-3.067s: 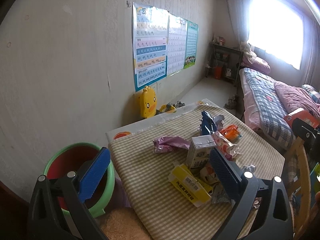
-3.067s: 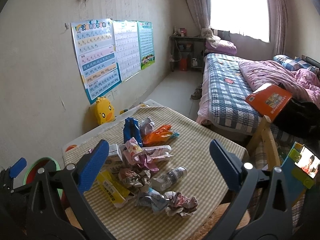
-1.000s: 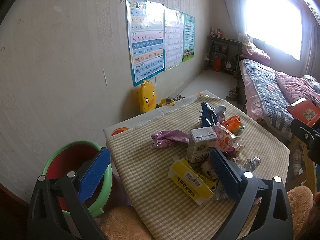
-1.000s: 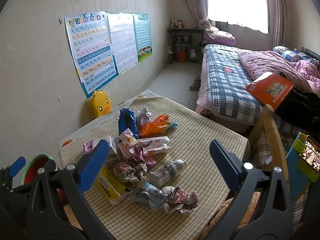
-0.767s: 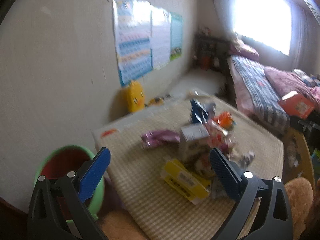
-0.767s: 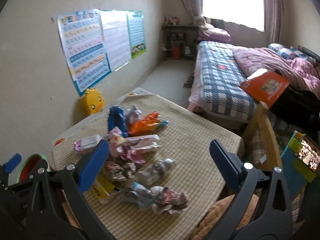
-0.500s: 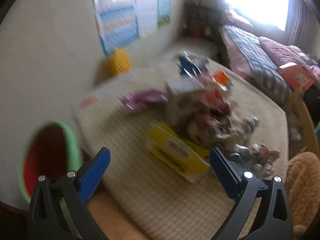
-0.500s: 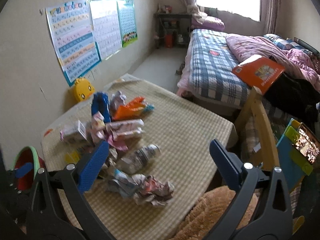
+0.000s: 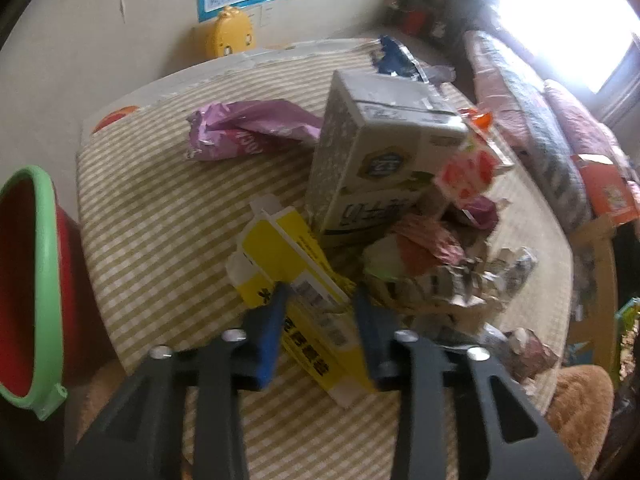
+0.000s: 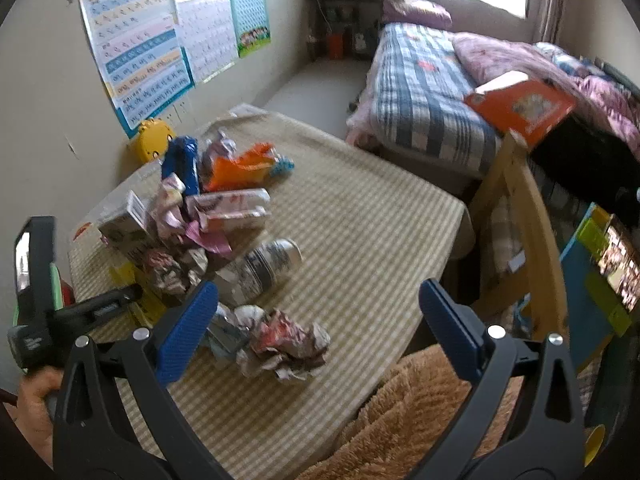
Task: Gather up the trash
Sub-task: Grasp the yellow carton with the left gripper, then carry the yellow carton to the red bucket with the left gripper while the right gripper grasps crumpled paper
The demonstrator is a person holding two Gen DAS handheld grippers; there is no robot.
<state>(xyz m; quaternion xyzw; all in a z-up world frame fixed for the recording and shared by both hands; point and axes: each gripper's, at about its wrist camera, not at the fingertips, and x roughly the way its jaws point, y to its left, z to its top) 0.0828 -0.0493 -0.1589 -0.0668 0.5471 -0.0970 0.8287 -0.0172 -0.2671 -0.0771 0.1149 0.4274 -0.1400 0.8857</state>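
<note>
A pile of trash lies on the checked table [image 9: 160,208]: a yellow carton [image 9: 296,276], a white milk carton [image 9: 376,160], a purple wrapper [image 9: 248,132], crumpled paper [image 9: 452,280]. My left gripper [image 9: 320,312] is low over the table with its blue fingers closed against both sides of the yellow carton. The red bucket with a green rim [image 9: 28,280] stands left of the table. In the right wrist view my right gripper [image 10: 316,320] is open and empty above the table's near edge, over crumpled paper [image 10: 280,340] and a can [image 10: 264,268].
A bed [image 10: 432,96] stands beyond the table at the right. A wooden chair [image 10: 516,216] with an orange book [image 10: 520,104] is beside the table. A yellow duck toy [image 9: 228,36] sits by the wall. A brown fuzzy cushion [image 10: 420,412] lies at the near edge.
My left gripper has dropped down to the table and closed its fingers from wide open onto the yellow carton. The right gripper has drifted right and stays open.
</note>
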